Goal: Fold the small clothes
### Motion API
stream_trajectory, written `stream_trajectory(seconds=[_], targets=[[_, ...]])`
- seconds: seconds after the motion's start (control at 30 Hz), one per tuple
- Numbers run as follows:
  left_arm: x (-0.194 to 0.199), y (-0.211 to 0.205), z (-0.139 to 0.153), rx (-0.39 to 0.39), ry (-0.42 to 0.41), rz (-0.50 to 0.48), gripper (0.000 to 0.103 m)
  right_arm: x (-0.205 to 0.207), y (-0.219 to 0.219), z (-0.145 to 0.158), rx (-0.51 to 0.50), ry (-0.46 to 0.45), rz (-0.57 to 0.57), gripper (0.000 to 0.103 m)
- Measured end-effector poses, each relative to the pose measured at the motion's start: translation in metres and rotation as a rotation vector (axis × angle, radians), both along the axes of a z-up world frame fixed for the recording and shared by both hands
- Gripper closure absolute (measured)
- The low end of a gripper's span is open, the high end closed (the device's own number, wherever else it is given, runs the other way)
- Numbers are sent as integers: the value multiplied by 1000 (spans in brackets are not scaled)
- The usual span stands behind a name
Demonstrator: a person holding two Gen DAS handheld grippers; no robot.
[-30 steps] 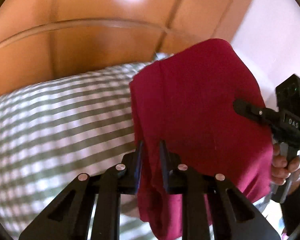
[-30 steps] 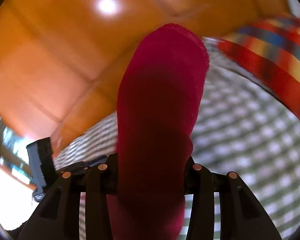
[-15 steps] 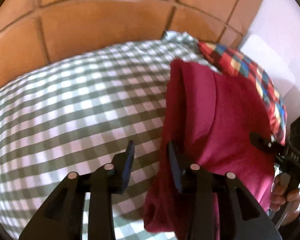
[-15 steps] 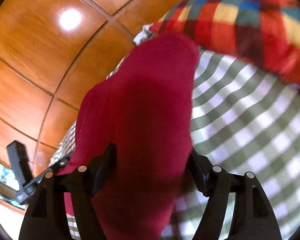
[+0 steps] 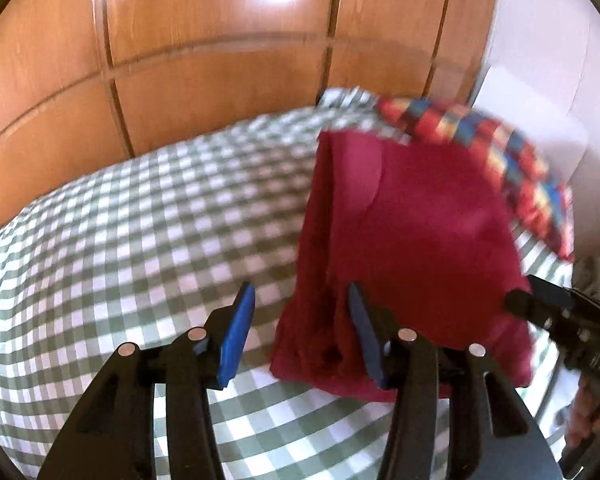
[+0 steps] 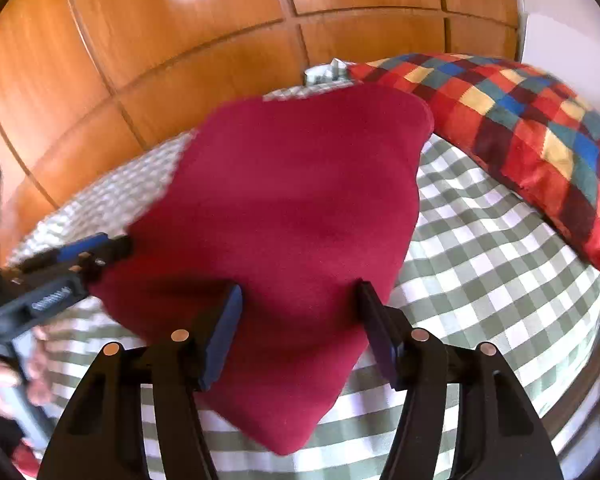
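Left wrist view: the left gripper (image 5: 300,324) had let go, fingers opening beside the red garment (image 5: 404,248), now folded on the checked bed (image 5: 140,240). The right gripper (image 6: 298,320) straddled it, fingers closing without pinching.

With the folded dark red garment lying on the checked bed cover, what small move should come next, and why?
Probably draw both grippers back. The folded dark red fleece garment lies on the green-and-white checked bed cover. The left gripper is opening, clear of the cloth; the right gripper straddles the cloth, its jaws closing without pinching.
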State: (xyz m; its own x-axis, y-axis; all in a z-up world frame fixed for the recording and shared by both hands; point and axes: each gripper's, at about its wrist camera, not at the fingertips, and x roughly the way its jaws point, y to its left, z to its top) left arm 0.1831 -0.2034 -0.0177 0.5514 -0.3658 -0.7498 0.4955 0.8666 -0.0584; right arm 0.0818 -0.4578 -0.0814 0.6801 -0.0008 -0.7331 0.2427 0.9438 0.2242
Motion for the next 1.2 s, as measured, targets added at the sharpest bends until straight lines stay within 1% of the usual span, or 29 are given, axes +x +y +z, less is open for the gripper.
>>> stream_trajectory(seconds=[0.07, 0.17, 0.2, 0.23, 0.27, 0.3, 0.33, 0.37, 0.4, 0.43, 0.47, 0.53, 0.57, 0.63, 0.7, 0.77, 1.0, 1.2], targets=[[1, -1, -8, 1, 19, 7, 54, -1, -1, 3, 6, -5, -8, 44], [-8, 2, 2, -19, -13, 16, 55, -5, -5, 12, 29, -21, -26, 44], [-12, 3, 7, -23, -31, 18, 53, -9, -6, 16, 38, -37, -41, 44], [-16, 4, 11, -25, -47, 20, 51, -14, -6, 22, 35, -46, -57, 41], [-19, 4, 15, -31, -59, 21, 47, -17, -5, 25, 28, -55, -81, 37], [-24, 6, 19, -40, -72, 25, 41, -21, -5, 28, 21, -66, -105, 29], [-27, 7, 22, -48, -82, 31, 39, -24, -4, 30, 10, -69, -139, 24], [-31, 7, 25, -55, -89, 34, 37, -26, -2, 32, -1, -65, -168, 23], [-36, 9, 29, -65, -93, 38, 33, -27, 0, 33, -10, -60, -190, 19], [-38, 9, 30, -69, -95, 41, 31, -27, 1, 33, -18, -54, -201, 13], [-42, 11, 32, -71, -104, 46, 28, -28, 4, 33, -32, -46, -215, 11], [-48, 13, 35, -71, -116, 57, 24, -28, 10, 34, -64, -31, -238, 11], [-52, 16, 36, -70, -119, 67, 21, -28, 12, 34, -74, -28, -246, 10], [-57, 19, 38, -73, -123, 82, 17, -30, 18, 35, -91, -28, -266, 6], [-61, 22, 40, -68, -135, 97, 12, -32, 24, 37, -105, -34, -274, 6], [-65, 25, 42, -62, -152, 112, 9, -34, 30, 39, -124, -40, -281, 6], [-75, 36, 47, -58, -174, 135, 5, -41, 39, 45, -134, -54, -292, 5], [-81, 44, 50, -66, -188, 145, 4, -42, 48, 48, -150, -57, -279, 5]])
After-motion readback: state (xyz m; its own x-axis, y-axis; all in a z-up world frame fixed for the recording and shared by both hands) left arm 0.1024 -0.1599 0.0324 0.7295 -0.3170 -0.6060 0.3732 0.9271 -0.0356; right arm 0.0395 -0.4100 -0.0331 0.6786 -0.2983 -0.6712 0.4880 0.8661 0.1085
